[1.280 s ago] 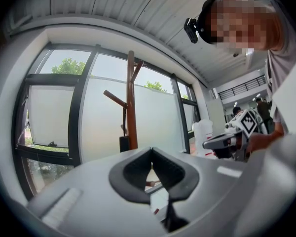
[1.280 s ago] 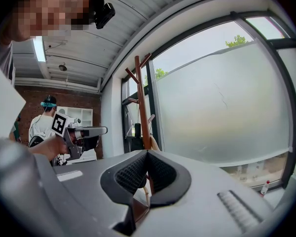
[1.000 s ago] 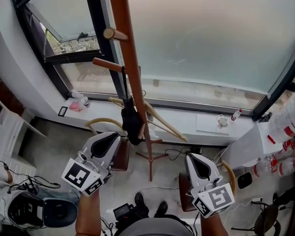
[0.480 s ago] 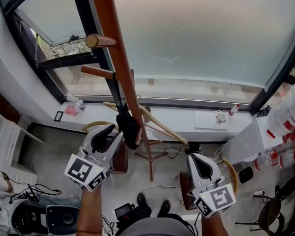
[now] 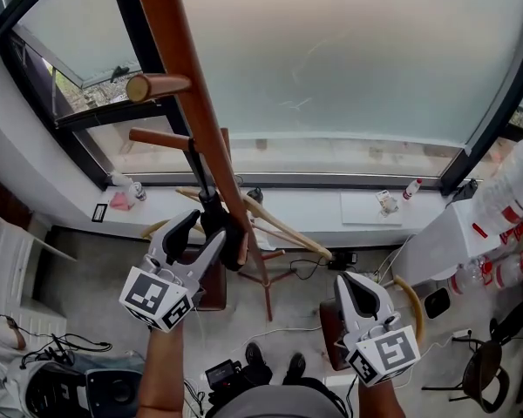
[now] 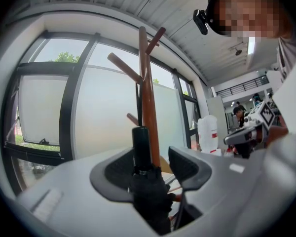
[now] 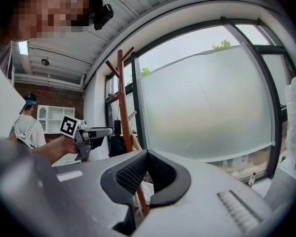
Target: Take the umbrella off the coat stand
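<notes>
A brown wooden coat stand [image 5: 211, 159] rises in front of the window, with pegs near its top. A black folded umbrella [image 5: 220, 226] hangs by a thin strap from one peg, close against the pole. My left gripper [image 5: 204, 228] reaches level to the umbrella. Its jaws are opening, and the umbrella [image 6: 149, 191] stands between them with a gap on the right side. The umbrella's black handle [image 6: 141, 147] points up beside the pole [image 6: 149, 102]. My right gripper [image 5: 349, 281] hangs lower right, away from the stand, shut with nothing in it [image 7: 147, 155].
A white window sill [image 5: 331, 207] carries small bottles [image 5: 410, 188]. Pale wooden rods [image 5: 283, 225] lean at the stand's base. White plastic containers [image 5: 506, 207] stand at the right. Cables and bags lie on the floor at lower left [image 5: 61, 381].
My left gripper has moved forward to the umbrella and its jaws have spread from shut to wide around it. The right gripper has barely shifted.
</notes>
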`<state>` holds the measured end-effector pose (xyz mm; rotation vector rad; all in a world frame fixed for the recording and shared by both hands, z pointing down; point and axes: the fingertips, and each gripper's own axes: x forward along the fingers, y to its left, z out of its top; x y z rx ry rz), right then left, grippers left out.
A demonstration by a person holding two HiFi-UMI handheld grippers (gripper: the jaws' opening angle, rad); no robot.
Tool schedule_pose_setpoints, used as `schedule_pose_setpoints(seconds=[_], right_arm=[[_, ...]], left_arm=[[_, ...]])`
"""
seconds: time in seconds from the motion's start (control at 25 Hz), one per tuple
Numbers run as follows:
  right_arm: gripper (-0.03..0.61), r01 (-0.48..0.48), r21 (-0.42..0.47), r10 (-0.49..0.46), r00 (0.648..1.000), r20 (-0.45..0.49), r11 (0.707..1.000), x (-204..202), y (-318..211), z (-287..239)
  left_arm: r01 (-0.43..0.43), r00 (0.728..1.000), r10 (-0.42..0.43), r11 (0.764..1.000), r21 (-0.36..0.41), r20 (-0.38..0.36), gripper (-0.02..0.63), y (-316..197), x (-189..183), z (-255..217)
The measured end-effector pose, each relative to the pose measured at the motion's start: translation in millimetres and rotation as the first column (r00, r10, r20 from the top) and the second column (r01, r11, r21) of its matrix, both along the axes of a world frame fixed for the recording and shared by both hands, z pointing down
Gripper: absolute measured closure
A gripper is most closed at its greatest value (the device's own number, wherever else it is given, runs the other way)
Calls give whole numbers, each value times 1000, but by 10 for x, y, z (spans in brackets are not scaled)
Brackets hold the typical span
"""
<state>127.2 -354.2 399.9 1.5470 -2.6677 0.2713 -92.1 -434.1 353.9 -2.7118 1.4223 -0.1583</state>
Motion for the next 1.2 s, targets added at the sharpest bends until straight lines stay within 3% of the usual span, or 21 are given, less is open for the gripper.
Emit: schedule_pose_setpoints(seconds=[0.68, 0.8, 0.84, 1.2], right_arm=[[577, -71, -20, 70, 997, -9, 997, 96, -68, 85], [577, -81, -21, 80, 997, -12, 997, 120, -35, 87], [577, -84, -21, 84, 996, -13, 996, 129, -24, 83], [577, -102, -12, 102, 995, -15, 995, 121, -89, 50]], left_arm=[[-46, 999, 45, 999, -19, -19, 380, -354, 93, 142], [-59, 998, 58, 998, -19, -31, 417, -338, 114, 120], [-62, 997, 61, 998, -21, -37, 466, -329, 111, 115], [-88, 996, 87, 996, -19, -12, 472, -313, 92, 121]])
